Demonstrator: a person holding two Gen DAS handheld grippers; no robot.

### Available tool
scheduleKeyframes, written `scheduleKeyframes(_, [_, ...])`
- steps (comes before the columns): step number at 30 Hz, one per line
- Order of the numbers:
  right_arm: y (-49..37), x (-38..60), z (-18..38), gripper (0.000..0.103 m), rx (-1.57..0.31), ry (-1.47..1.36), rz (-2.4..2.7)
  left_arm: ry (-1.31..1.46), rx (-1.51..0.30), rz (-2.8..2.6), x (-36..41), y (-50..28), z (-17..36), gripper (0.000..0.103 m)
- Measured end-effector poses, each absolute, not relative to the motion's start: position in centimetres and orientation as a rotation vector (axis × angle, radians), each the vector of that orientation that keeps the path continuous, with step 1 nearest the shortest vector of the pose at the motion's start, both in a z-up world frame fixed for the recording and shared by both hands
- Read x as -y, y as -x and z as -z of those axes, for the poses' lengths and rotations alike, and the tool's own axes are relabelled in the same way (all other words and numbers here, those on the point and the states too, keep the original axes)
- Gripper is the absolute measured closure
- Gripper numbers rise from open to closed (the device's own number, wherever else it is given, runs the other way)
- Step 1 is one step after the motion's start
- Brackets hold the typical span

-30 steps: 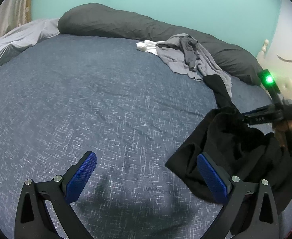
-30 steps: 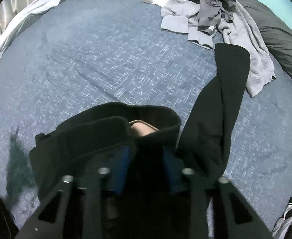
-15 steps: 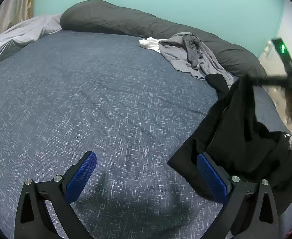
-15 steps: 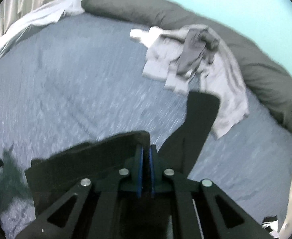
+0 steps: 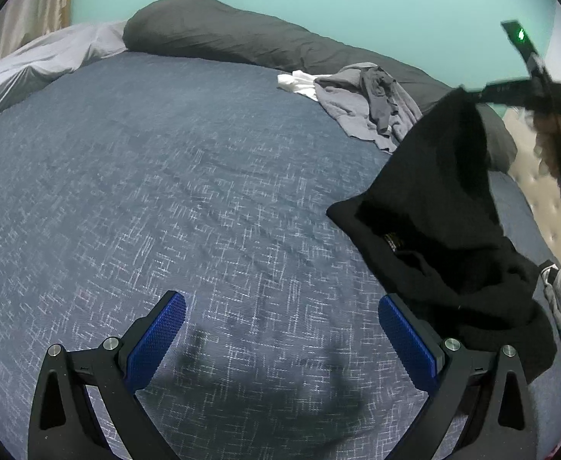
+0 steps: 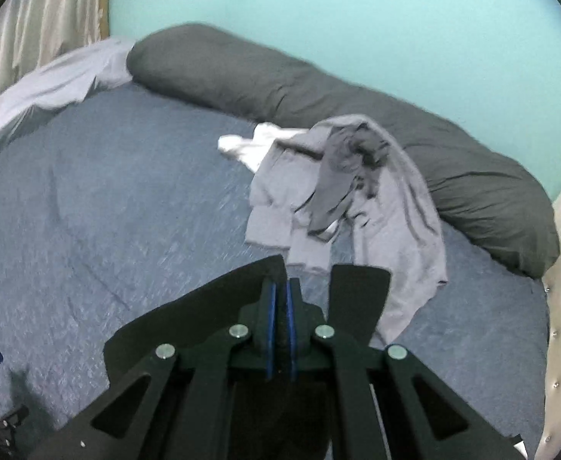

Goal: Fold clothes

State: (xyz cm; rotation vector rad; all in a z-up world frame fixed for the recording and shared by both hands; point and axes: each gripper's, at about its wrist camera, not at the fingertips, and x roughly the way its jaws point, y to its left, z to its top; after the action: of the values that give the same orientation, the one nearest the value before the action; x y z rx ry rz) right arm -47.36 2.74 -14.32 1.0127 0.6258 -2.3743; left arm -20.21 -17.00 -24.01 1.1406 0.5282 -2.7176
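Bedding in dark blue with a white crosshatch pattern fills the left wrist view, and this bed (image 5: 165, 191) is the landmark for the rest. The left gripper (image 5: 280, 337) hangs above the near part of the bed with its blue pads (image 5: 158, 333) set wide apart and nothing between them. At the right side of the bed a black garment (image 5: 441, 207) is held up by one edge, its lower part bunched on the bed just beside the right pad. The right gripper (image 5: 472, 94) pinches its top edge, and a hand (image 5: 560, 142) holds that gripper, though it is blurred. A pile of grey clothes (image 5: 372, 107) with a white piece (image 5: 299, 82) lies at the far side of the bed, against a long dark grey pillow (image 5: 223, 34). In the right wrist view the right gripper (image 6: 279, 306) has its blue pads pressed almost together on a fold of the black garment (image 6: 188, 322), which hangs down over the near part of the bed (image 6: 89, 191). The pile of grey clothes (image 6: 342, 191) lies farther on the bed, touching the dark grey pillow (image 6: 242, 73).
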Motion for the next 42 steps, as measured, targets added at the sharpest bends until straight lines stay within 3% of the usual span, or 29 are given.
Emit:
scheduleKeyframes(10, [45.5,-6.7,19.8,0.083,-0.573,-1.203,2.445,-1.14,-0.524,2.716,17.0,20.1,24.2,0.0])
scheduleKeyframes(14, [42.2,-7.0,20.8,0.054,-0.494,-1.239,2.247,-1.146,-0.516,2.722,16.6,20.2,24.2,0.0])
scheduleKeyframes(19, [38.7,-5.4,23.6,0.051,-0.474,-1.351,1.962,-1.153,-0.494,2.727,16.1,20.1,24.3,0.0])
scheduleKeyframes(25, [37.2,-3.1,26.3,0.051,-0.637,-1.397,1.864,-1.155,-0.503,2.723,16.4,20.2,24.4,0.0])
scheduleKeyframes(27, [37.3,-2.7,27.4,0.052,-0.689,-1.418,1.85,-1.153,-0.501,2.726,16.4,20.1,24.4,0.0])
scheduleKeyframes(28, [37.3,-2.8,27.9,0.058,-0.699,-1.426,1.845,-1.152,-0.502,2.728,16.4,20.1,24.3,0.0])
scheduleKeyframes(29, [37.5,-3.0,28.2,0.075,-0.701,-1.432,1.84,-1.151,-0.503,2.728,16.5,20.1,24.3,0.0])
scheduleKeyframes(32, [37.8,-3.9,28.6,0.096,-0.69,-1.414,1.86,-1.147,-0.514,2.721,16.8,19.9,24.4,0.0])
scheduleKeyframes(42, [41.1,-8.8,21.3,0.099,-0.486,-1.208,2.178,-1.157,-0.501,2.722,16.4,20.0,24.5,0.0])
